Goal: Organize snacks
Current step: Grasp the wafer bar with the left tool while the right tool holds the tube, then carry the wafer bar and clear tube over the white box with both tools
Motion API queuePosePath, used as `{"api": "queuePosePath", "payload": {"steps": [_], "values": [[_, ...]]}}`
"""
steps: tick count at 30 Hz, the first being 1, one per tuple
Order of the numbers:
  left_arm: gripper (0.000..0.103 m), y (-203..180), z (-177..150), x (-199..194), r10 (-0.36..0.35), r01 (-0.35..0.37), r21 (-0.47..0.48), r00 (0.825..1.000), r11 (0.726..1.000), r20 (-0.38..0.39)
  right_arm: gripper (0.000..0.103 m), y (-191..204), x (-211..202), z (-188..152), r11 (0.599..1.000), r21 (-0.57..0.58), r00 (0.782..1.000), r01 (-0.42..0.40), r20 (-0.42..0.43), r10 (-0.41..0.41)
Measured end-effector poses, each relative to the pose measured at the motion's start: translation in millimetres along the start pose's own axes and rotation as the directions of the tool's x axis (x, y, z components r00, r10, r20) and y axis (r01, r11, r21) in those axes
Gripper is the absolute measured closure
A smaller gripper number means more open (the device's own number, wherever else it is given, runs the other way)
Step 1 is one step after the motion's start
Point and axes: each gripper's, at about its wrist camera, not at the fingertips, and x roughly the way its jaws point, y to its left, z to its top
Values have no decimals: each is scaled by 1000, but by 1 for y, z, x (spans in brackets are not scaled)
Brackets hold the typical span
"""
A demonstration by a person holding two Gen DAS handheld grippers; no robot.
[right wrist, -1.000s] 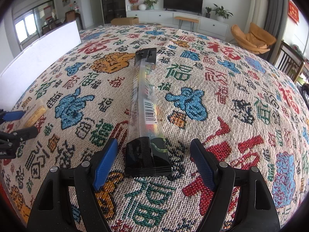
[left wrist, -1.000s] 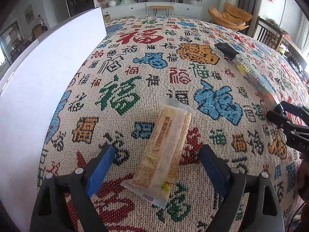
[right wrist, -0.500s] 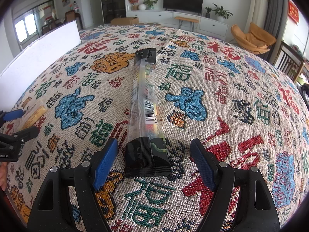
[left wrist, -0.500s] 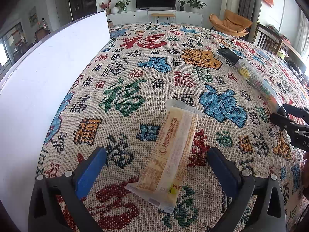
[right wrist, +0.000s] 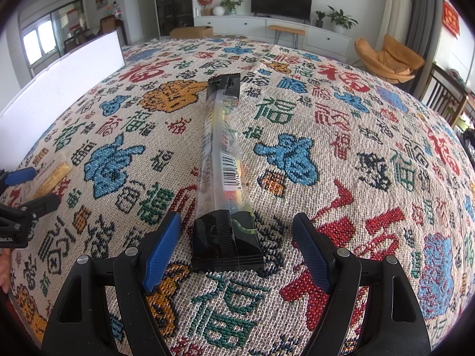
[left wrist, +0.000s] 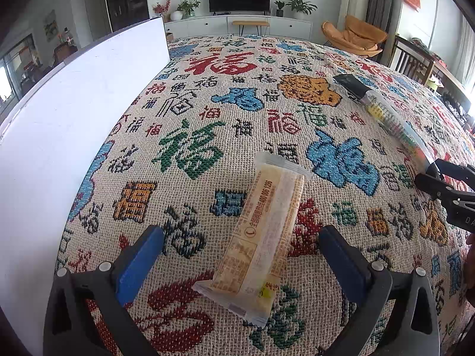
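Note:
A yellow wrapped snack bar lies on the patterned tablecloth, its near end between the open blue pads of my left gripper. A long clear candy pack with black ends lies lengthwise ahead of my right gripper, which is open with the pack's near black end between its pads. The candy pack also shows in the left wrist view, with the right gripper at its near end. The snack bar and left gripper show at the far left of the right wrist view.
A white box wall stands along the table's left side and also shows in the right wrist view. Beyond the table are a TV cabinet, an orange chair and wooden chairs.
The left gripper has drawn back and lifted slightly, so the snack bar sits a little further ahead between its fingers. The right gripper and candy pack have not moved.

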Motion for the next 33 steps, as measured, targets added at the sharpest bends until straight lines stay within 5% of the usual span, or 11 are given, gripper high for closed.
{"api": "queuePosePath", "payload": {"steps": [5,9,12,14,16,17,18,23,27,33], "values": [[0,0,4,2,-23,24,43,999,999,-33,22,-2,0,1,1000,11,1000,-15,-7,15],[2,5,20,8,-58,67,70,989,995,-134,23,-18,2,40,983,77,977,-166,-123,175],[27,2,27,6,-44,51,59,991,997,-124,23,-20,9,82,983,69,971,-169,-162,178],[74,-3,29,1,-45,53,69,993,996,-112,24,-11,29,97,980,34,949,-196,-244,199],[74,0,26,-3,-65,70,47,991,996,-116,34,-2,48,99,984,-5,934,-180,-314,169],[74,5,22,-7,-92,95,19,989,995,-111,72,2,53,97,986,-25,931,-166,-333,148],[74,11,19,-12,-115,114,-15,988,993,-103,83,5,58,94,987,-43,926,-152,-356,127],[74,45,13,-66,-222,219,-170,975,961,4,90,6,23,99,982,-14,945,-189,-275,177],[74,80,26,-123,-264,289,-247,956,925,132,94,31,-26,138,959,-22,946,-282,-171,274],[74,160,45,-198,-168,254,-338,950,906,265,95,104,-84,212,891,-66,893,-449,-22,449]]}}
